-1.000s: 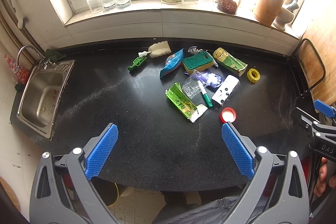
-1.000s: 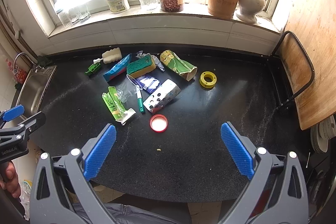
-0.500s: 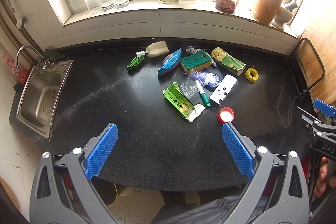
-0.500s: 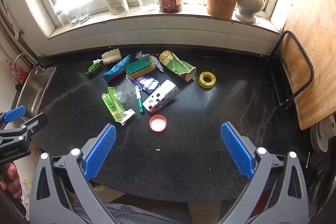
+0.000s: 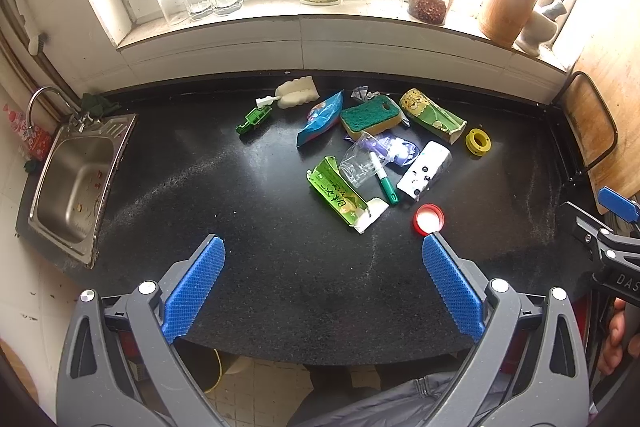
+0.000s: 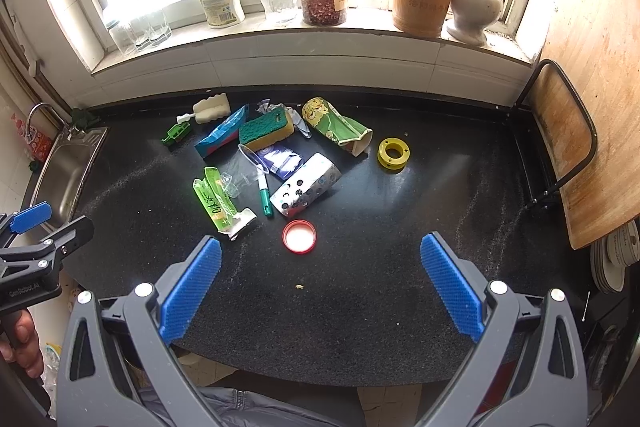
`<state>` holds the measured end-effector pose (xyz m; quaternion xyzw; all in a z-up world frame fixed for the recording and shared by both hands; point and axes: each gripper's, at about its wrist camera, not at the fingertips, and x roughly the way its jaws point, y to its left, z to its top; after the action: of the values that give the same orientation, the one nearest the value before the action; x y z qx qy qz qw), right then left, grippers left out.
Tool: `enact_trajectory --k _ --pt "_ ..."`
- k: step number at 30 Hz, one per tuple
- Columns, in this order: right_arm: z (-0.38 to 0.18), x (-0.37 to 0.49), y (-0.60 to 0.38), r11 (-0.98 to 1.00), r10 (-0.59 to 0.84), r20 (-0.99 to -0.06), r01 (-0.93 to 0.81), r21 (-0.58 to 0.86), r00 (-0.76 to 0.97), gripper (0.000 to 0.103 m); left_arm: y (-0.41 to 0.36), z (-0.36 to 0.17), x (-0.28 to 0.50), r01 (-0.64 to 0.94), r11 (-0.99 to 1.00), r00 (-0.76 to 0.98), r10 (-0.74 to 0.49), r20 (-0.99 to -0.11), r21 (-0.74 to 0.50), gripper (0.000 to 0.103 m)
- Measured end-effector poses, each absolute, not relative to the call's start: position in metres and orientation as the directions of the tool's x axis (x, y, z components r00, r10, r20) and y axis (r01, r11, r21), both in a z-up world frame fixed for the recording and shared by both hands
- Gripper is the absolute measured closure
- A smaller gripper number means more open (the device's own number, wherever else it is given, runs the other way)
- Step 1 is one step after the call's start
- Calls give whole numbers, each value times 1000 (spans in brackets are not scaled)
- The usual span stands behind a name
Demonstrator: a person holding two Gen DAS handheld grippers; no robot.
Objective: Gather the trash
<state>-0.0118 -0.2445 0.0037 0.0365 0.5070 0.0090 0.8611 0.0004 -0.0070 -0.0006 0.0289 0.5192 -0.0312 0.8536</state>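
Trash lies in a cluster on the black counter (image 5: 240,227): a green carton (image 5: 338,197) (image 6: 214,201), a white spotted carton (image 5: 426,173) (image 6: 306,191), a red lid (image 5: 429,219) (image 6: 299,235), a blue wrapper (image 5: 320,119) (image 6: 222,137), a clear plastic bag (image 5: 360,165), a purple packet (image 6: 280,159) and a yellow-green paper cup (image 5: 434,115) (image 6: 338,127). My left gripper (image 5: 320,259) is open and empty above the counter's front edge. My right gripper (image 6: 320,259) is open and empty, just short of the red lid.
A sponge (image 5: 370,115), a green marker (image 5: 384,177), a yellow tape roll (image 5: 477,142), a green toy (image 5: 253,119) and a white brush (image 5: 294,93) lie among the trash. A steel sink (image 5: 76,179) is at left. Bottles and jars stand on the windowsill (image 6: 320,23). A cutting board (image 6: 592,107) leans at right.
Both grippers have crept slightly forward toward the clutter, staying open. Nothing on the counter has moved.
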Motion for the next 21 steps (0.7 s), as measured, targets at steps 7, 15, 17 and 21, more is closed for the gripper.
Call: enact_trajectory --k 7,15,17,21 --pt "3 -7 -247 997 54 -875 20 72 482 6 -6 -8 8 85 996 449 -29 -893 11 7" --pt "-22 18 -256 995 94 -871 -10 102 482 6 11 -36 35 151 988 475 -75 -877 -2 7" --pt "-34 28 -262 995 95 -870 -10 103 483 6 17 -51 51 154 988 458 -48 -888 26 7" --pt "-61 51 -282 993 103 -856 0 120 507 6 38 -97 102 161 984 469 -6 -883 79 7"
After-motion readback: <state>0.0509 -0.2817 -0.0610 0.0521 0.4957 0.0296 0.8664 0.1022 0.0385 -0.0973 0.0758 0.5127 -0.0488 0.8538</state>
